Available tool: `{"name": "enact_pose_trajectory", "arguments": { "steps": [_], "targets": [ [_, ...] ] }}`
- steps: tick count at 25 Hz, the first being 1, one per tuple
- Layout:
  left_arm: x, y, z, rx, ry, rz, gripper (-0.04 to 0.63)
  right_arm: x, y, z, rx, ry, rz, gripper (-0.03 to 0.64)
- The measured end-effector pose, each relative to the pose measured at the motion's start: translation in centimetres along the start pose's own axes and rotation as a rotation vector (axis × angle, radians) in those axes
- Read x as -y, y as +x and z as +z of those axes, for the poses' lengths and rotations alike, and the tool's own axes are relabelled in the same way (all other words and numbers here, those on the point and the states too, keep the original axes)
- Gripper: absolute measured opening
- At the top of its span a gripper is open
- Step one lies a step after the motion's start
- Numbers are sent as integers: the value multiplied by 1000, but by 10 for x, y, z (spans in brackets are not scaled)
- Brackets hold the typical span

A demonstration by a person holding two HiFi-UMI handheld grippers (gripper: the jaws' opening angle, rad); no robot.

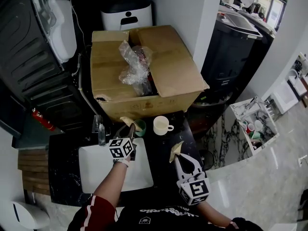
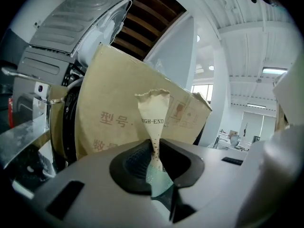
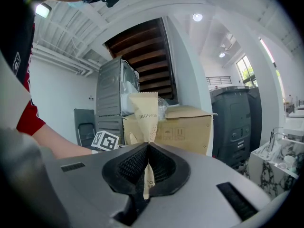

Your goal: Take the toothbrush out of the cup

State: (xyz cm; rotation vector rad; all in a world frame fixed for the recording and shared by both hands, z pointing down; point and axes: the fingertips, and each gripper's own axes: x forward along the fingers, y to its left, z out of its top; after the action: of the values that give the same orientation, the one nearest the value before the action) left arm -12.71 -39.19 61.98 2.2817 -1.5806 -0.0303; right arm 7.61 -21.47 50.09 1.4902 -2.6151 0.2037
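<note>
A green cup stands on the dark counter behind the sink, with a white mug to its right. My left gripper reaches to the cup's left rim. In the left gripper view this gripper is shut on a beige paper-wrapped toothbrush that stands upright, with pale green showing just below the jaws. My right gripper hangs over the counter's right part. It is shut on a second paper-wrapped toothbrush, whose top sticks up above the jaws.
A big open cardboard box with crumpled plastic film fills the back of the counter. A white sink basin lies under my left arm, with a tap behind it. A white cart stands off to the right.
</note>
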Motion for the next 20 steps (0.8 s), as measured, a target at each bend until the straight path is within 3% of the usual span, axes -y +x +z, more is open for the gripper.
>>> {"name": "enact_pose_trajectory", "arguments": {
  "steps": [9,20],
  "targets": [
    [15,-6,23,68,18,-57,38,-9,-3,1,6,-9,8,40],
    [38,-48,96,217,40,-116,34,-17,2,11,32,-16,27,39]
  ]
}}
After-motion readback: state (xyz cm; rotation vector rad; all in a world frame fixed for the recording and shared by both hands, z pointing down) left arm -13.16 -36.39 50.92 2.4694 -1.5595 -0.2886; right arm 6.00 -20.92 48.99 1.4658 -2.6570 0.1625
